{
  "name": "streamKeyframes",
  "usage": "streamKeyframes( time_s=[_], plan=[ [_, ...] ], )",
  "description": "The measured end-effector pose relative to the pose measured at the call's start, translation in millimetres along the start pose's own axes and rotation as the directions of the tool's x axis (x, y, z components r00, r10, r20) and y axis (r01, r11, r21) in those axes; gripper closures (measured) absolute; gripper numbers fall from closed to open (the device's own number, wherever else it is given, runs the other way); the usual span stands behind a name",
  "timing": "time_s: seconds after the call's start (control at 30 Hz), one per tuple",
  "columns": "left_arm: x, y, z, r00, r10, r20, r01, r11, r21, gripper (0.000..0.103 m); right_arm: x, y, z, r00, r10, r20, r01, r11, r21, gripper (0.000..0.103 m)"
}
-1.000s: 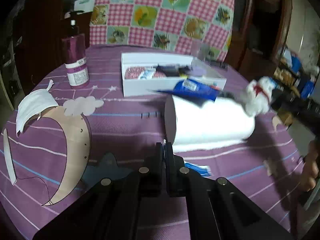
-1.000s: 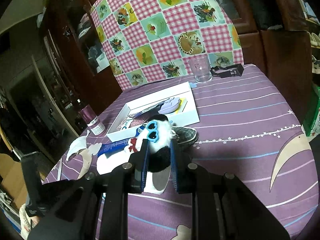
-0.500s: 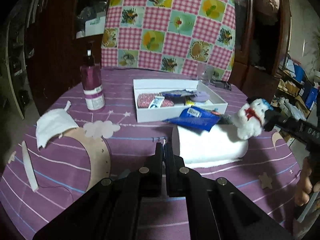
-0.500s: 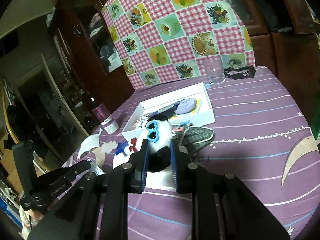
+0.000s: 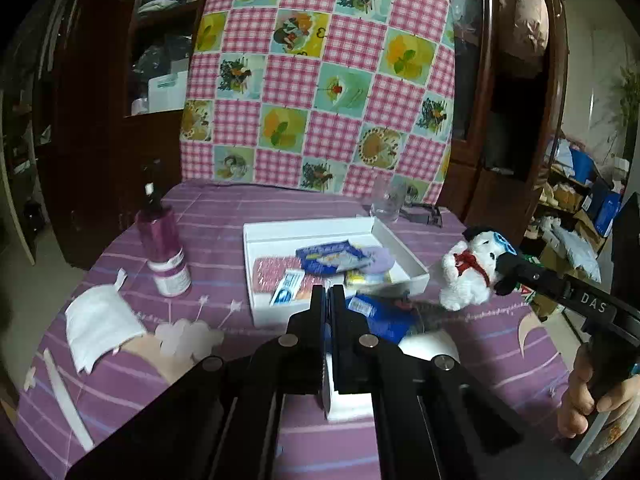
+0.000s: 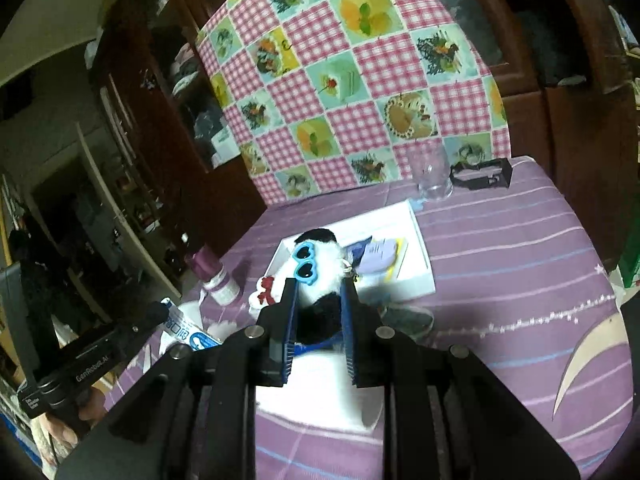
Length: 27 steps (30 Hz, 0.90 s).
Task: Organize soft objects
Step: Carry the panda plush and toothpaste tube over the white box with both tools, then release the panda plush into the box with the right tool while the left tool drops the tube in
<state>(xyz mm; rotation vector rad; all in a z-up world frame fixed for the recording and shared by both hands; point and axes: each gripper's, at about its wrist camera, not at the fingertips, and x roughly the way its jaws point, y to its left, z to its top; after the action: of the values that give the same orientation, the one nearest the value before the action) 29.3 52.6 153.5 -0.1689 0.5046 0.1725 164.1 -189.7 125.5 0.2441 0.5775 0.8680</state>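
Both grippers are seen raised higher above the bench than a second ago, the right gripper [image 6: 319, 308] clamped on the plush panda [image 5: 472, 268], the left gripper [image 5: 328, 300] shut and empty; carrying to the white tray [image 5: 416, 266] is judged next.

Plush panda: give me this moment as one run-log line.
right tongs: shut on plush panda | panda: held above purple table, near white tray | left tongs: shut, empty
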Motion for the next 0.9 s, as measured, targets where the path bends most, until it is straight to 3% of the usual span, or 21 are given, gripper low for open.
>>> streamKeyframes(
  time_s=[0.27, 0.43, 0.63, 0.8, 0.9],
  plan=[
    [46.0, 20.1, 30.1, 0.999, -0.039, 0.002, 0.039, 0.996, -0.078, 0.102, 53.2, -6.1, 18.9, 1.000, -0.006, -0.018, 0.007, 0.999, 0.054, 0.081],
    [95.2, 34.0, 33.9, 0.998, -0.057, -0.027, 0.053, 0.986, -0.157, 0.102, 91.4, -8.7, 25.2, 0.998, -0.030, -0.059, 0.034, 0.997, 0.072, 0.081],
    [152.5, 39.2, 14.5, 0.997, 0.028, -0.079, -0.040, 0.985, -0.166, 0.102, 133.6, -23.5, 31.5, 0.989, -0.058, -0.138, 0.076, 0.988, 0.133, 0.081],
    [176.1, 45.7, -5.3, 0.985, 0.100, -0.144, -0.121, 0.982, -0.146, 0.102, 142.7, -28.6, 18.7, 0.982, 0.031, -0.186, 0.001, 0.986, 0.169, 0.081],
    [186.1, 52.2, -10.6, 0.972, 0.142, -0.188, -0.170, 0.974, -0.146, 0.102, 151.9, -28.6, 13.4, 0.973, 0.037, -0.230, 0.003, 0.985, 0.172, 0.081]
  ],
)
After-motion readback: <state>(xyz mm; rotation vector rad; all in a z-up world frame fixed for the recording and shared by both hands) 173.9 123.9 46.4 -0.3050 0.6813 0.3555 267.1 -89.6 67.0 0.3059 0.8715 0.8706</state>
